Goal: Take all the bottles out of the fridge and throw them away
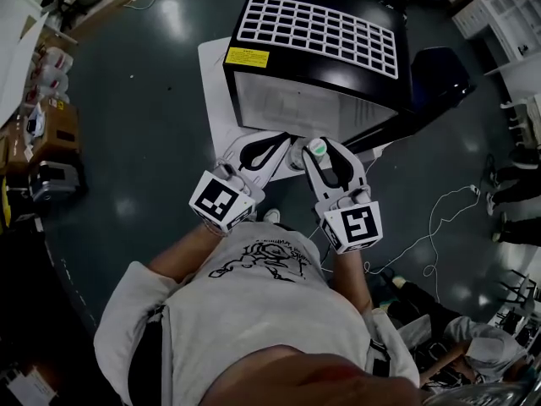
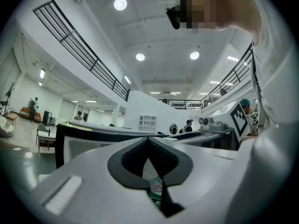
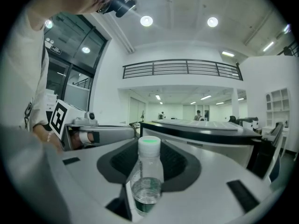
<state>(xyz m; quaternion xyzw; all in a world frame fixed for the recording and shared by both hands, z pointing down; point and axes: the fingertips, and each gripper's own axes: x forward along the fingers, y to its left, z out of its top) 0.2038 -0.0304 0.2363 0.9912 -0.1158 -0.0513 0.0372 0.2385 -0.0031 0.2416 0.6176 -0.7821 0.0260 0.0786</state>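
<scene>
Right gripper view: right tool [image 3: 150, 143] grasps an upright clear bottle [image 3: 148, 176] with a white green-topped cap and a little water. Left tool [image 2: 148, 141] clenched on a green-labelled second bottle [image 2: 156, 190]. Both are just near of the fridge [image 1: 313, 83].

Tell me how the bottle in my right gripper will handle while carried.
The bottle looks only part full, so probably light. Its clear plastic may dent if squeezed harder. Smooth and round, it could slip, or roll once dropped.

Dim head view, bright gripper views.
Glare is cast by ceiling lamps [image 3: 146, 21]; edges are bent, darkened.
</scene>
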